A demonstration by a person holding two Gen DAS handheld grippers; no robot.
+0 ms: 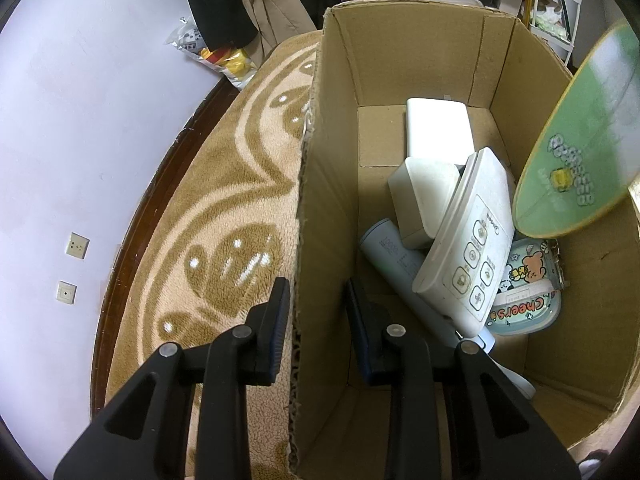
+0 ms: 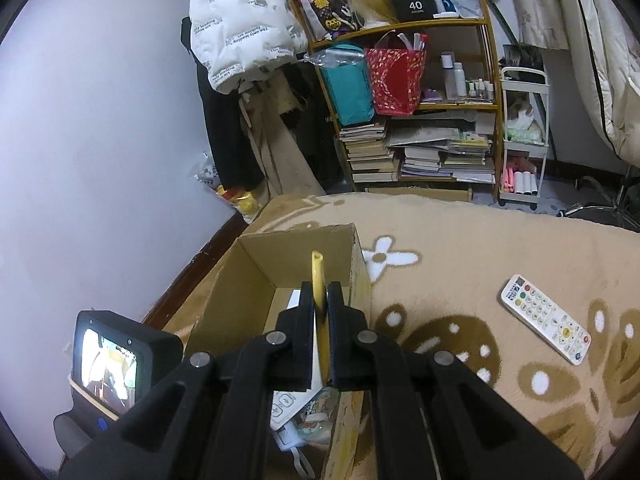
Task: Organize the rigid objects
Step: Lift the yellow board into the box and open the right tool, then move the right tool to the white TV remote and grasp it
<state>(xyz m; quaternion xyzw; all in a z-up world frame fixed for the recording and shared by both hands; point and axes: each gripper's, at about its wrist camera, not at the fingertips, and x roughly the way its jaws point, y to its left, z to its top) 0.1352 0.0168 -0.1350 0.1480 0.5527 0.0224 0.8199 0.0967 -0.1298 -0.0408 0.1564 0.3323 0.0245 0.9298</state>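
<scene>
While the right gripper (image 2: 320, 312) clamps the fan (image 1: 580, 140) over the box (image 1: 420, 60), the left gripper (image 1: 318, 300) straddles its wall, open

left gripper (image 1: 318, 316) jaws apart, straddling cardboard box (image 1: 320, 200) wall | green fan (image 1: 580, 152) blurred, possibly tilted

A patterned beige and brown rug (image 2: 500, 240) lies below and ahead of the tool. A wooden shelf unit (image 2: 420, 100) stands far ahead, holding stacked books (image 2: 420, 152), a teal bag (image 2: 348, 88) and a red bag (image 2: 396, 80). A white rolling cart (image 2: 524, 136) stands just right of the shelf. A white padded jacket (image 2: 236, 28) hangs upper left. Two wall sockets (image 1: 76, 245) sit to the left.
</scene>
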